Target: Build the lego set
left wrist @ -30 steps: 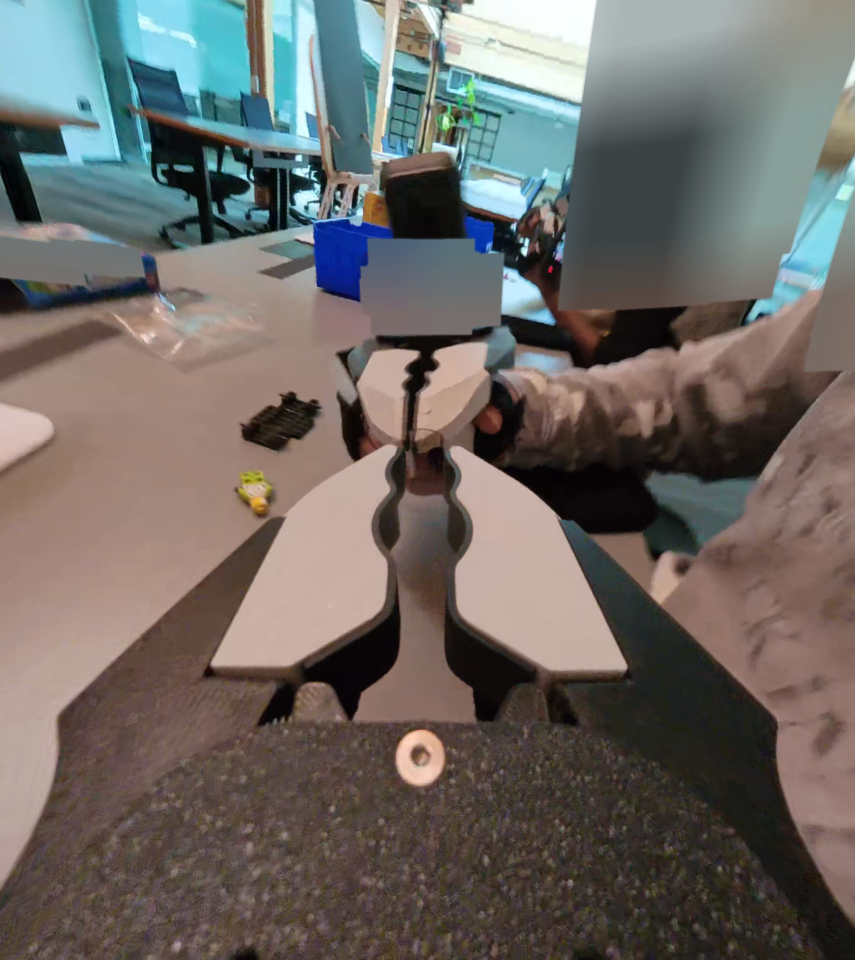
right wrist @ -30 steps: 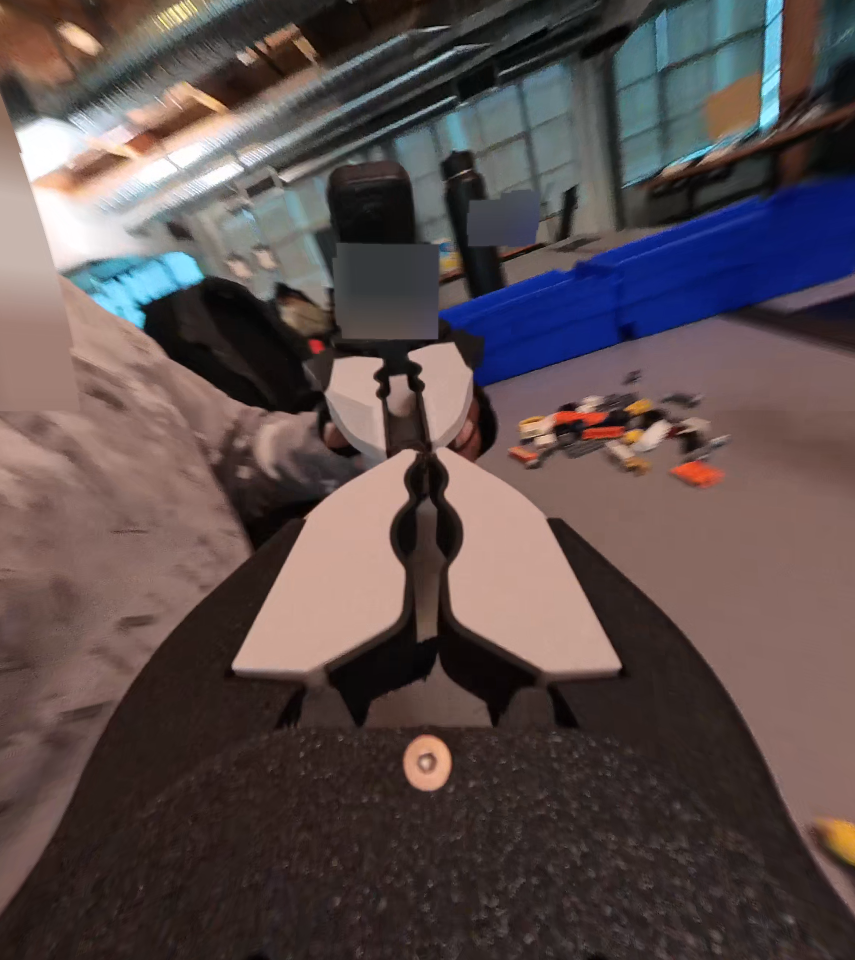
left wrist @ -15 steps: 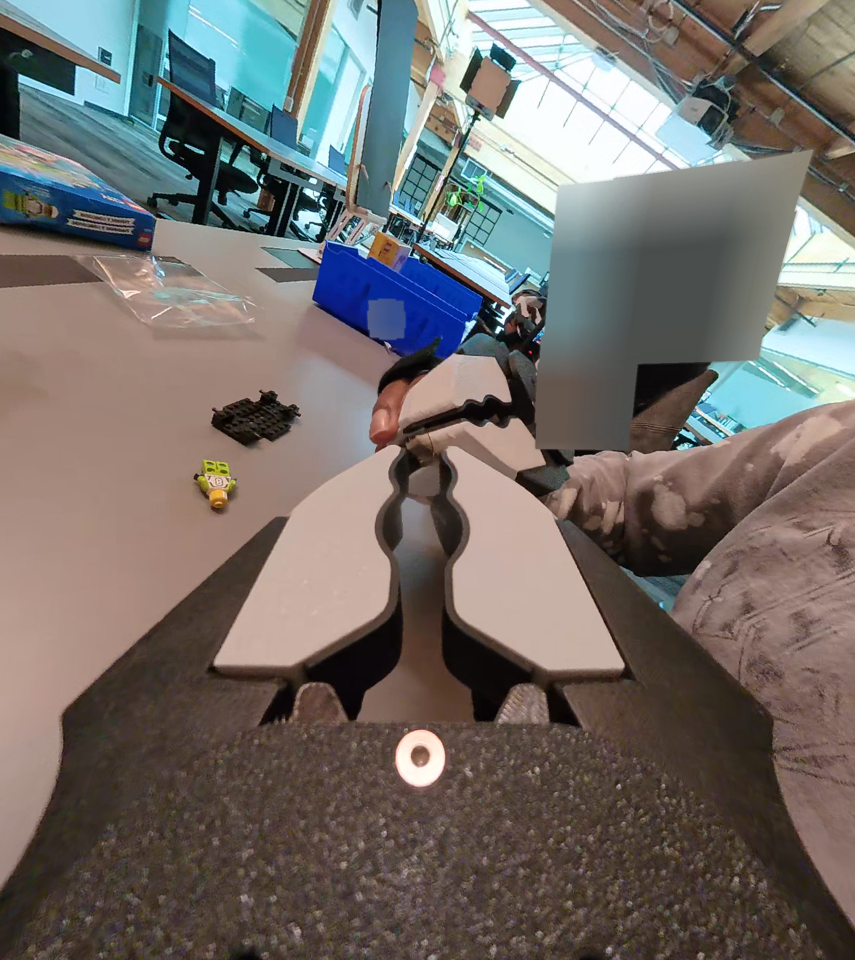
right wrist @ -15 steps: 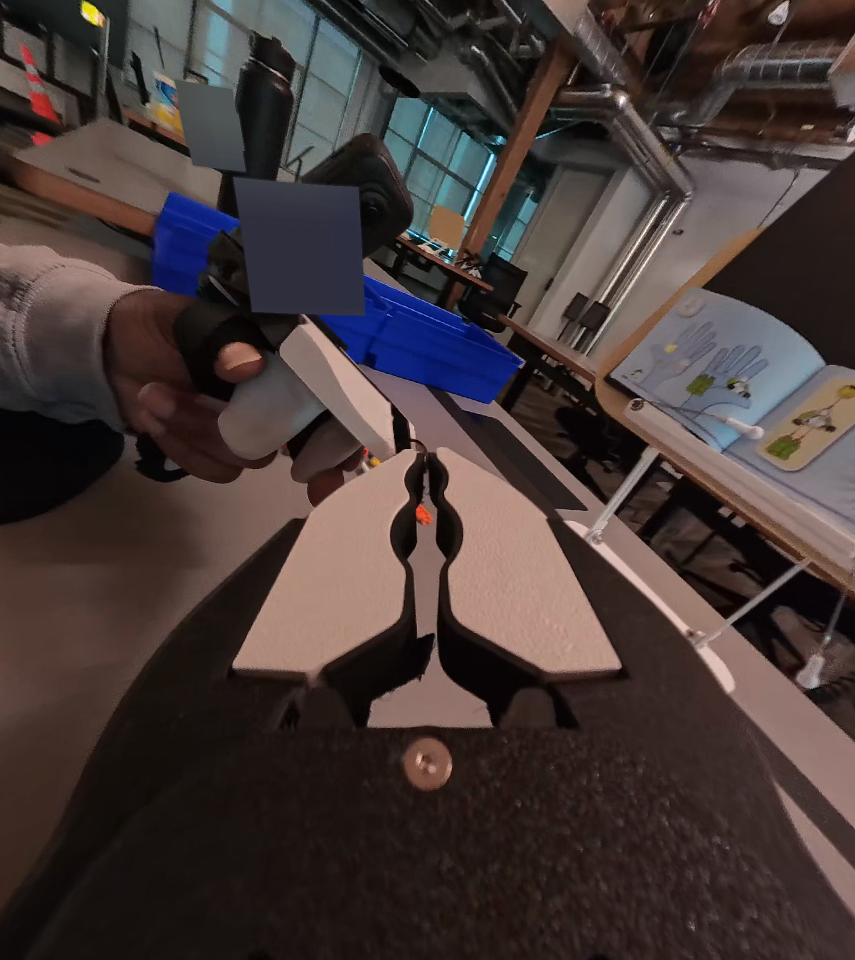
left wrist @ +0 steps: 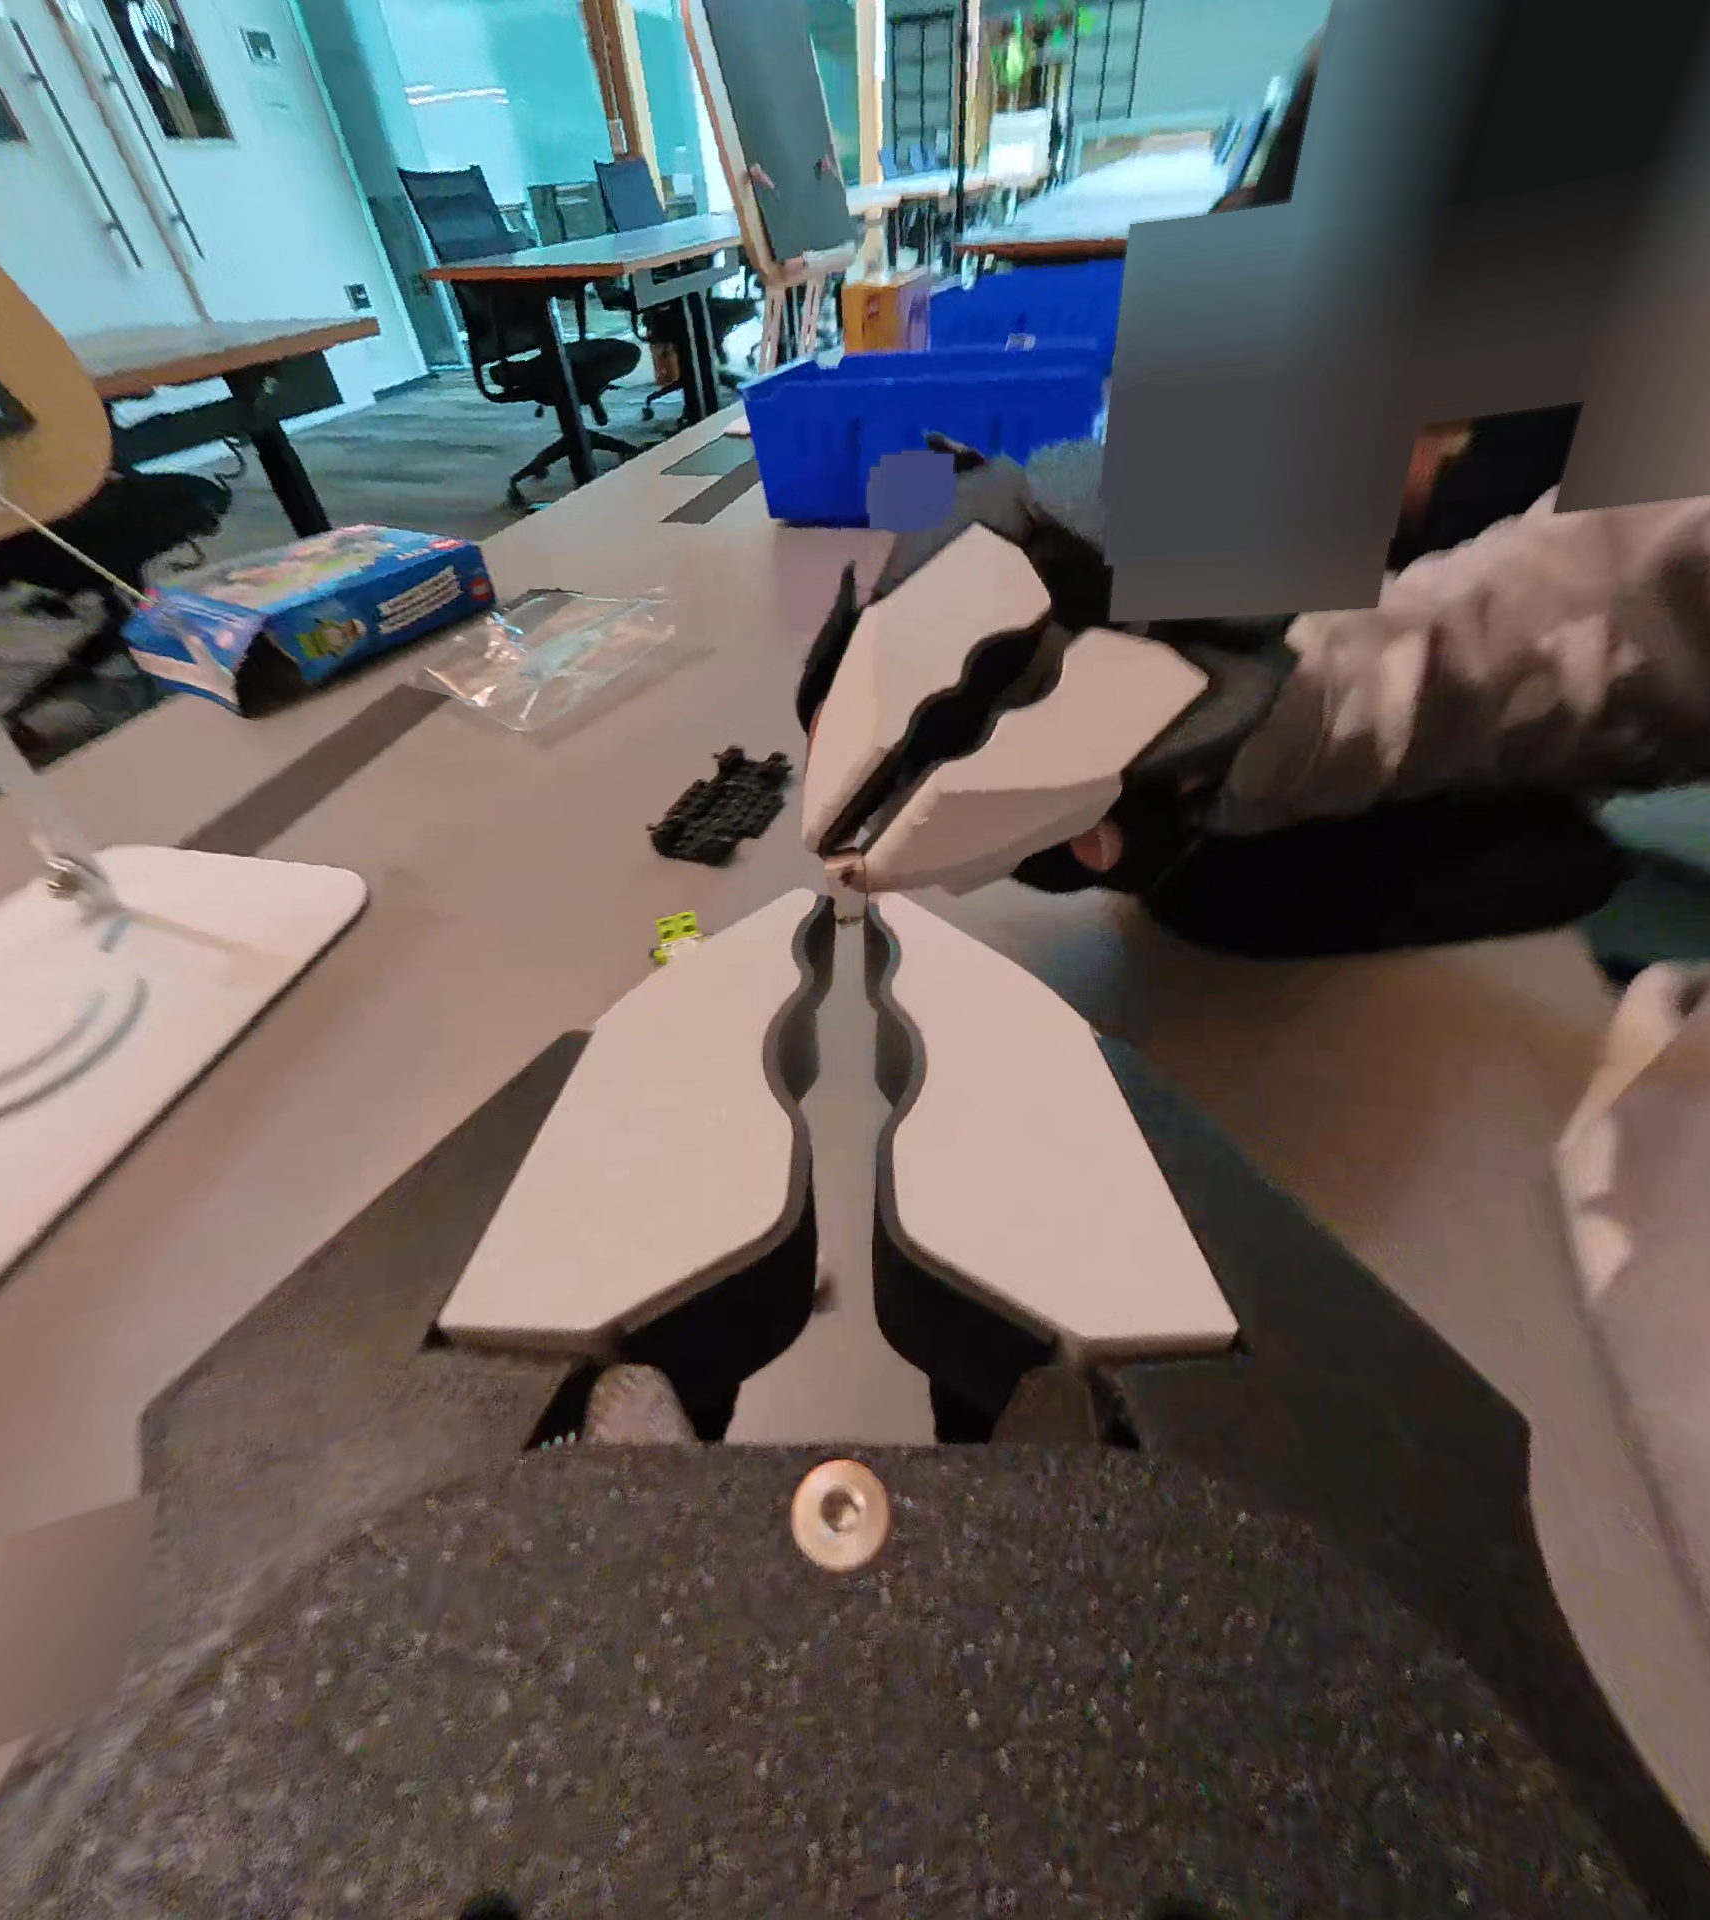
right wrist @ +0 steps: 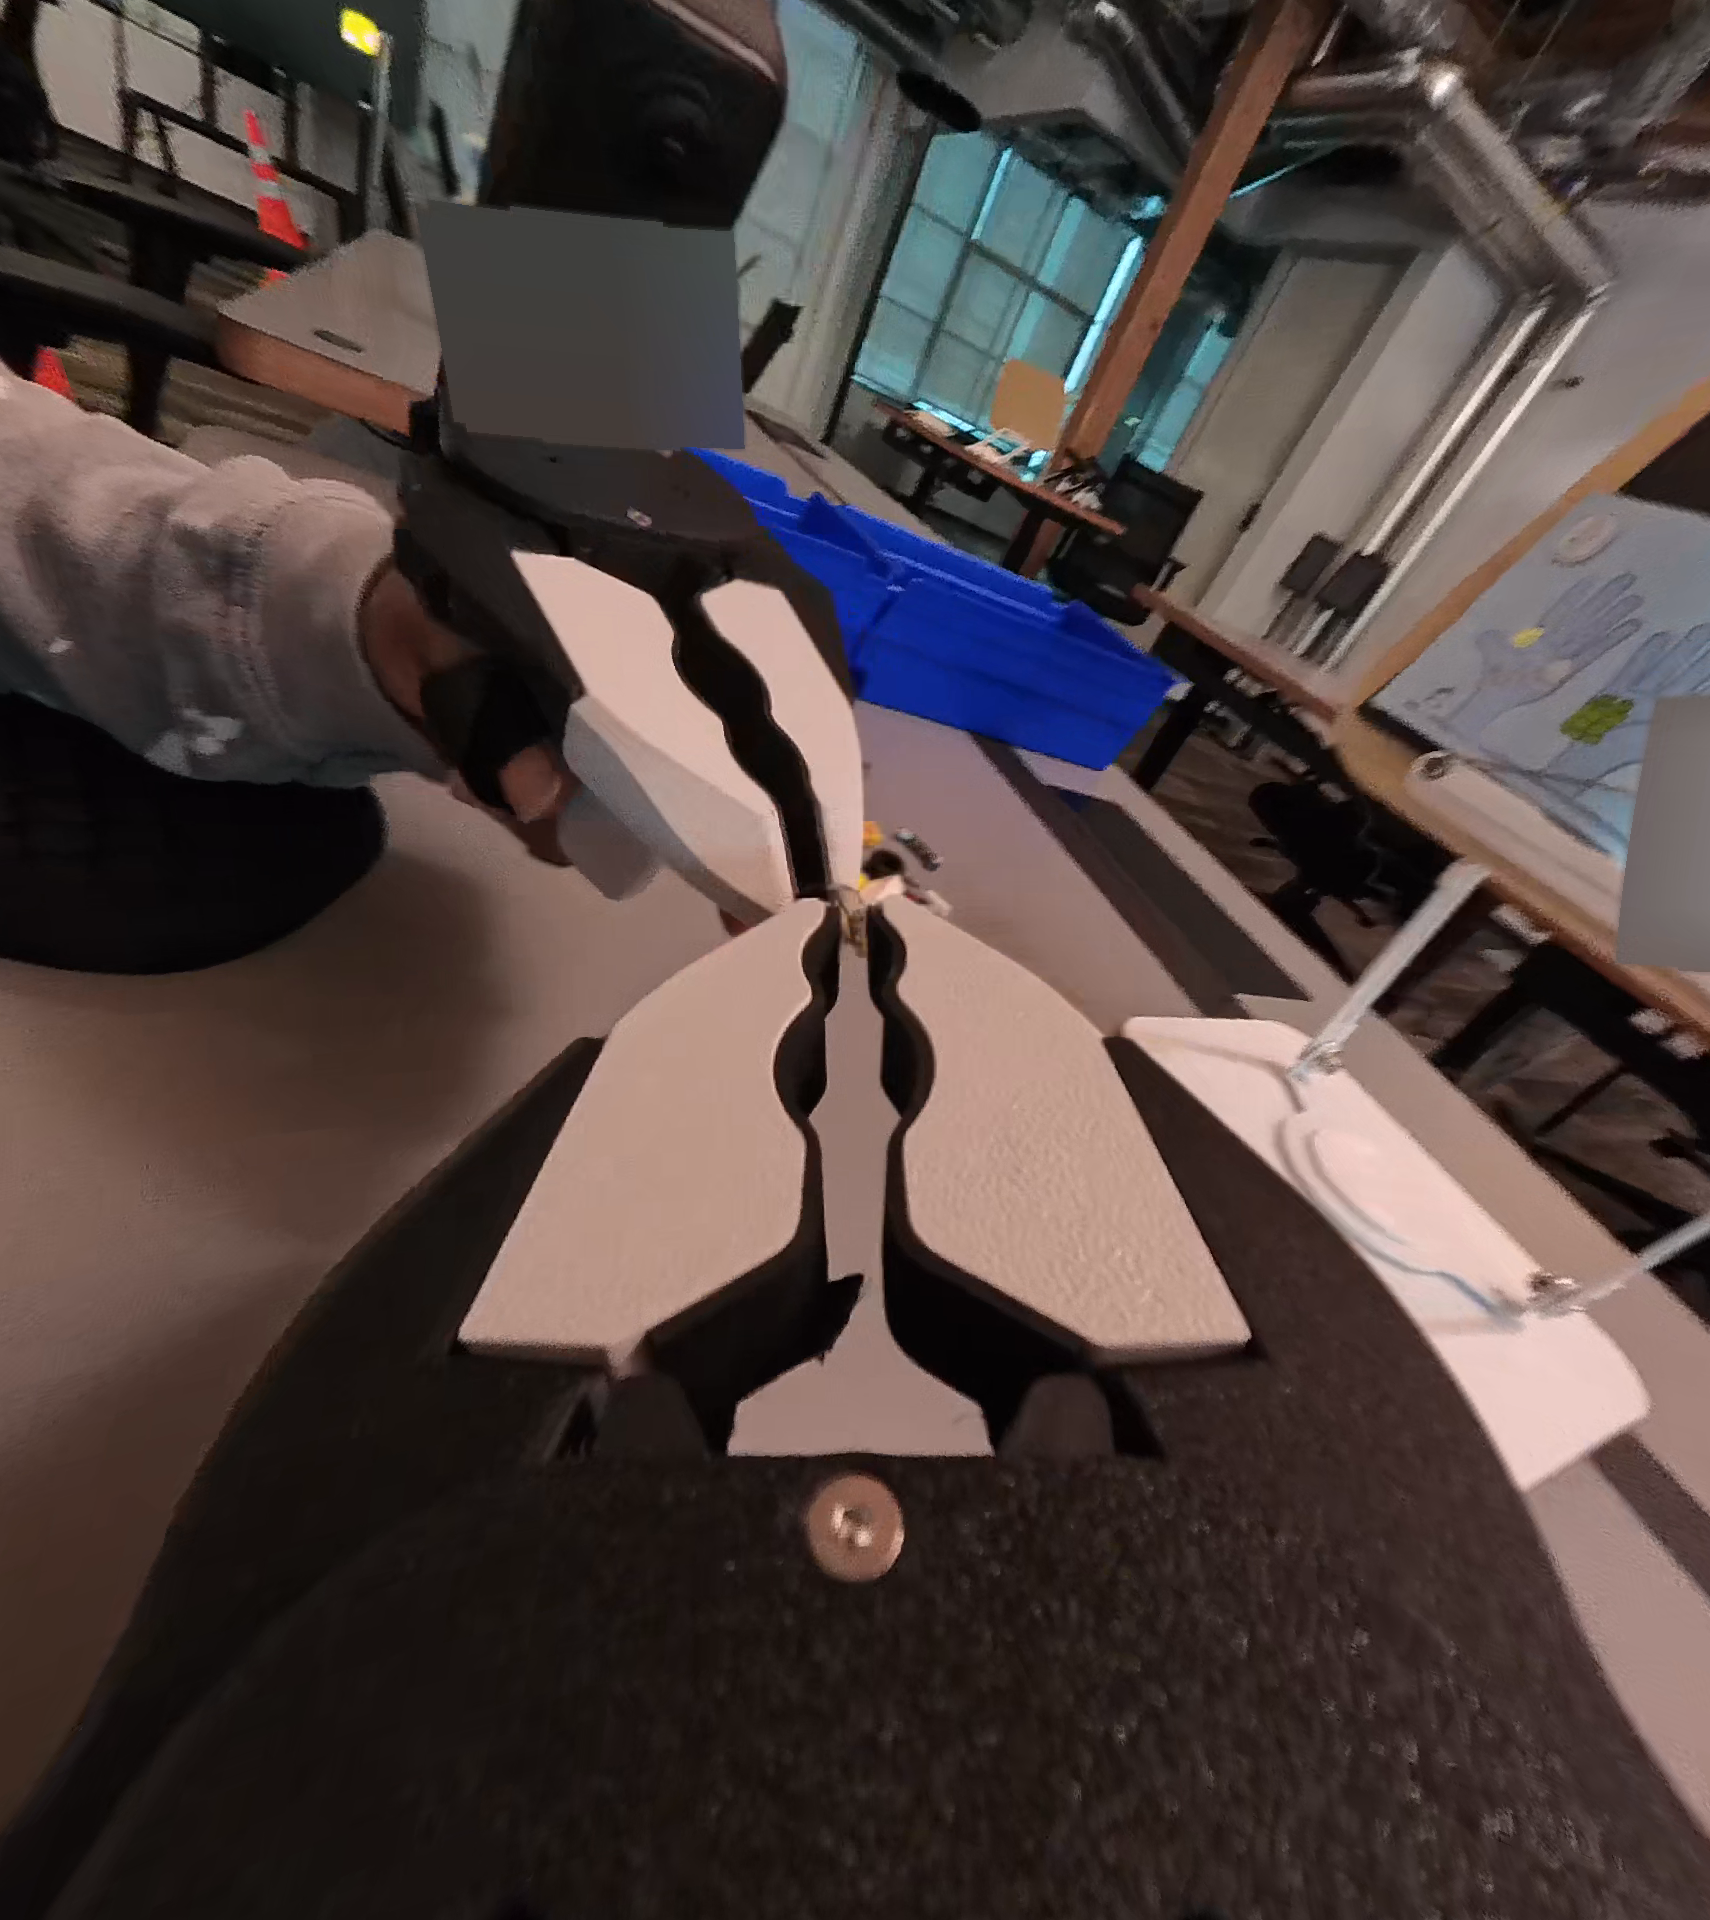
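Note:
My left gripper (left wrist: 843,906) and my right gripper (right wrist: 853,927) meet tip to tip above the grey table (left wrist: 435,862). Each is shut on a small pale lego piece (left wrist: 845,881), and the two pieces touch where the tips meet; they also show in the right wrist view (right wrist: 856,914). They are too small to tell their shape. In the left wrist view the right gripper (left wrist: 846,860) comes in from the upper right. In the right wrist view the left gripper (right wrist: 820,885) comes in from the upper left. A black lego plate (left wrist: 721,805) and a lime-green minifigure (left wrist: 676,932) lie on the table beyond.
A blue lego box (left wrist: 311,613) and a clear plastic bag (left wrist: 550,649) lie at the far left. Blue bins (left wrist: 924,426) stand at the back. A white stand base (left wrist: 82,997) with a metal rod is at the left. Loose lego pieces (right wrist: 908,854) lie behind the tips. The grippers are tip to tip, or close to it.
Both grippers have turned while staying tip to tip. The left view now looks down at the table, with the right gripper angled in from the upper right instead of straight ahead.

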### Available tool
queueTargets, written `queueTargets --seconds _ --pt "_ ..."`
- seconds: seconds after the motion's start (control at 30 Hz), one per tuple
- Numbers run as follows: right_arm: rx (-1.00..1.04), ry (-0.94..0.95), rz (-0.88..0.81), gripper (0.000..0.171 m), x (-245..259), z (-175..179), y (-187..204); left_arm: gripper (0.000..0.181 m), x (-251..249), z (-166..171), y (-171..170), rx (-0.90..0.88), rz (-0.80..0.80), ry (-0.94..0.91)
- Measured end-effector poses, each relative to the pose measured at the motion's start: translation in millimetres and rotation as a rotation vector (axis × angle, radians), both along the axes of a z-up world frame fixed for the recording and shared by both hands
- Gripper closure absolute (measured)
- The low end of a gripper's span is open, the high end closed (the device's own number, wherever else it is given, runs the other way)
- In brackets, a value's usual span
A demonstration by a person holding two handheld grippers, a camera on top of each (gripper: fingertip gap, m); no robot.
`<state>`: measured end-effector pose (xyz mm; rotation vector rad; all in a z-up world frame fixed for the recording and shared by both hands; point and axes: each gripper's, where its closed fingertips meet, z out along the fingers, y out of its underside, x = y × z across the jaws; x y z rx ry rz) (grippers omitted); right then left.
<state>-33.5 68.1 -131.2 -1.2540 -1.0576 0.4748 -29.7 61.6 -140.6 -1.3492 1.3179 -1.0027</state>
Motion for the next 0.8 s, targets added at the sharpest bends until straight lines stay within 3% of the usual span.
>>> queueTargets --seconds 0.13,0.37,0.8 --pt "-0.179 -0.012 0.124 0.163 0.7 -8.7 -6.6 0.176 -3.5 -18.2 3.7 0.27 0.027 0.154" --pt "-0.264 -0.261 0.171 0.158 -0.9 -39.8 -13.1 0.176 -1.7 -41.4 -1.6 0.491 0.0 0.325" --pt "-0.154 -0.501 0.135 0.164 -4.7 -65.1 -14.9 0.176 -3.1 -61.8 -6.0 0.543 -0.038 0.45"
